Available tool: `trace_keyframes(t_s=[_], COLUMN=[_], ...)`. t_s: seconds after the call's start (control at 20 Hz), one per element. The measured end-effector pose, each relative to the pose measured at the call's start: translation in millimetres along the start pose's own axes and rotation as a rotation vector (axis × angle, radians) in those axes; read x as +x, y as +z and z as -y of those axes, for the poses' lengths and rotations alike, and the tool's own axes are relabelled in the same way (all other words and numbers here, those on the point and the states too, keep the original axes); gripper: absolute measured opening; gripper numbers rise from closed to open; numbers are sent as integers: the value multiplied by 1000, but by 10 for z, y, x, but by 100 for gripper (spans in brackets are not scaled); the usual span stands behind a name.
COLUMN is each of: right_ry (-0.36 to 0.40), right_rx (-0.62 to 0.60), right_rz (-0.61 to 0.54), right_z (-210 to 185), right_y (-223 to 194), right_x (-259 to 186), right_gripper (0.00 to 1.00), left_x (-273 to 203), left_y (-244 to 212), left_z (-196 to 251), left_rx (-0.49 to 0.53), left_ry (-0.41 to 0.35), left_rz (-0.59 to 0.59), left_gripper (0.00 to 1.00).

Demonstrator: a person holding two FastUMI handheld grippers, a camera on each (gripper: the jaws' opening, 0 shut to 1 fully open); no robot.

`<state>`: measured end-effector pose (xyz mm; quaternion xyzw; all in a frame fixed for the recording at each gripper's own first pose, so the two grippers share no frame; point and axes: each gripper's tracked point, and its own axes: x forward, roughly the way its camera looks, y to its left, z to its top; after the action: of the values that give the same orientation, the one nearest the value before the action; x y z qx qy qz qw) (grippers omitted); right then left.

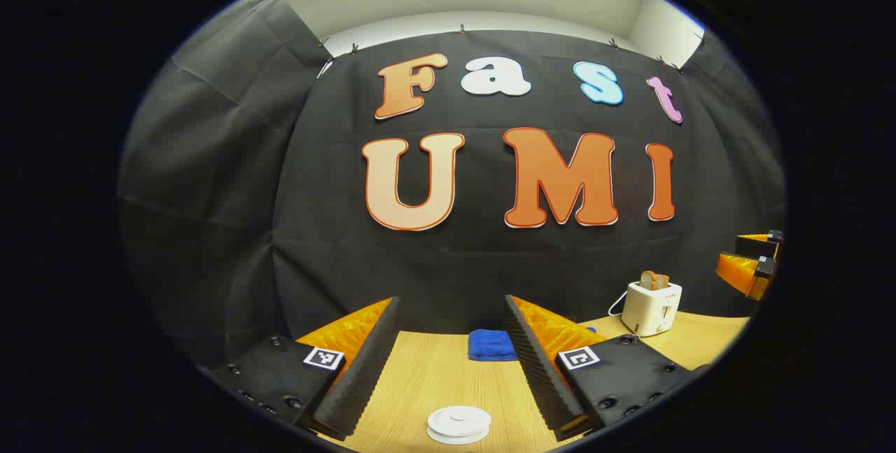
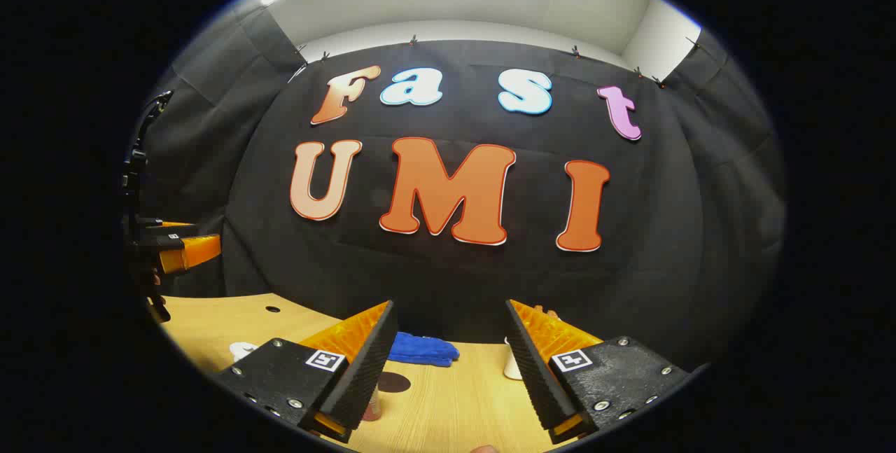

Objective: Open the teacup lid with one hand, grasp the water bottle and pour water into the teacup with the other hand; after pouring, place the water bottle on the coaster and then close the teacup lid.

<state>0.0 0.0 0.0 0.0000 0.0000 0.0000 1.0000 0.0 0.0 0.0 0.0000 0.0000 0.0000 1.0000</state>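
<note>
Between my left fingers: open gap, bare table running ahead to the blue cloth by the back wall.
Low in that gap: a white lid lies flat on the wood, near the bottom edge.
Right of my left gripper: a toaster stands near the wall; the other gripper hangs above and beyond it.
Between my right fingers: clear wood up to the blue cloth.
Beside my right gripper: a dark round coaster and something small by the left finger; a white object behind the right finger, mostly hidden.
</note>
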Motion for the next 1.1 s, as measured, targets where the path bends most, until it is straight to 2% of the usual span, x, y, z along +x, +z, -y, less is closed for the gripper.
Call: trace_keyframes(t_s=[0.4, 0.6, 0.65, 0.85, 0.9, 1.1], right_ry=[23, 30, 36, 47, 52, 72], right_rx=[-11, -11, -10, 1, 9, 25], right_rz=[-17, -25, -21, -30, -29, -27], right_z=[-136, -151, -160, -171, -177, -204], right_y=[-59, -120, -125, -158, -149, -146], right_x=[93, 120, 127, 163, 167, 197], right_gripper=[92, 92, 92, 92, 92, 92], left_x=[93, 151, 175, 207, 223, 243], left_y=[-126, -208, -238, -305, -293, -278], left_z=[-88, -57, -71, -35, -42, -32], left_rx=[-25, -35, -30, -31, -29, -24], left_ry=[24, 12, 15, 17, 18, 14], left_rz=[-31, -52, -59, -79, -78, -75], left_gripper=[99, 93, 96, 95, 98, 95])
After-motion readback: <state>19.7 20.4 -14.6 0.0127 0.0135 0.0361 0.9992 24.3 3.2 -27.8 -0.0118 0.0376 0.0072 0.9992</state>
